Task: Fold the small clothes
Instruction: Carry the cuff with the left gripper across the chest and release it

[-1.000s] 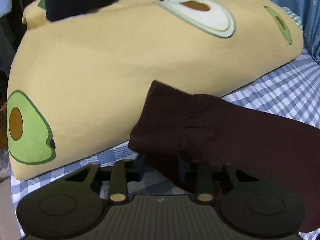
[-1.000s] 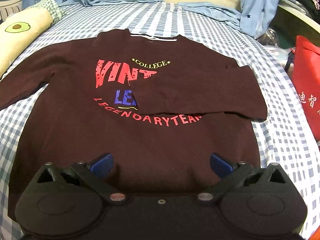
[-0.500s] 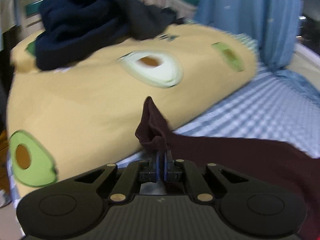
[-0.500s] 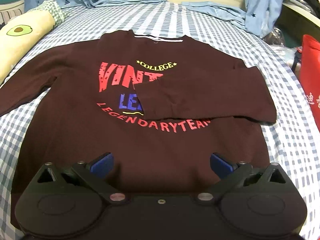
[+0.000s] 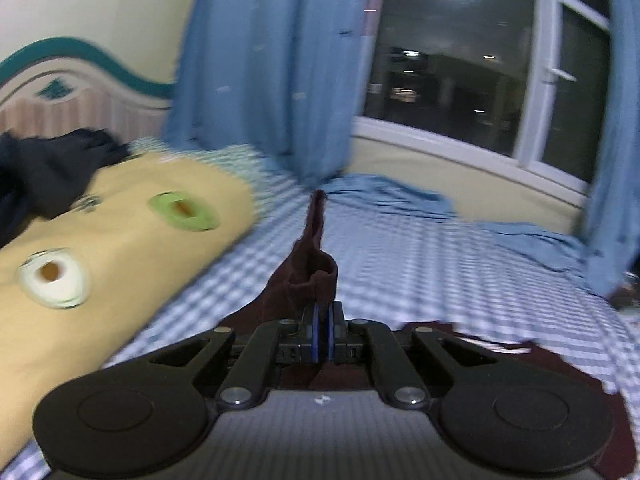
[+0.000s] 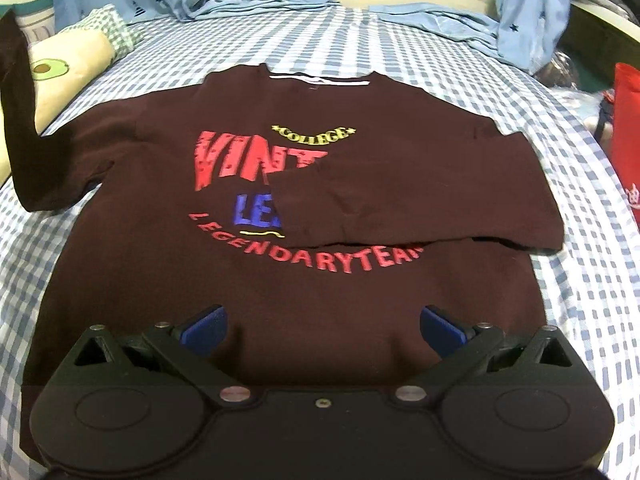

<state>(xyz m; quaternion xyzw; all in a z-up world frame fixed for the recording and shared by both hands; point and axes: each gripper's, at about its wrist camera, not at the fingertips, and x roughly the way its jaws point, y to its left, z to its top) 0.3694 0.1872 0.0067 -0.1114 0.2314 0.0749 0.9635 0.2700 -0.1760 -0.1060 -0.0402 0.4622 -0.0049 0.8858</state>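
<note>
A dark maroon sweatshirt [image 6: 168, 264] with red, blue and yellow lettering lies flat, chest up, on the checked bedsheet [image 6: 592, 280]. Its right sleeve [image 6: 420, 200] is folded across the chest. Its left sleeve [image 6: 18, 128] is lifted up at the left edge of the right wrist view. My left gripper [image 5: 322, 316] is shut on that sleeve's cuff [image 5: 312, 268] and holds it above the bed. My right gripper [image 6: 322, 326] is open and empty, hovering over the sweatshirt's lower hem.
A yellow avocado-print pillow [image 5: 112, 248] lies to the left with dark clothes [image 5: 52, 172] on it. Blue curtains [image 5: 272, 64] and blue cloth [image 5: 388, 196] lie at the bed's far edge by a window. A red bag [image 6: 628, 160] stands at the right.
My left gripper closed on the left sleeve's cuff and lifted it off the bed, swinging up and to the right. My right gripper stayed open and moved slightly closer over the sweatshirt.
</note>
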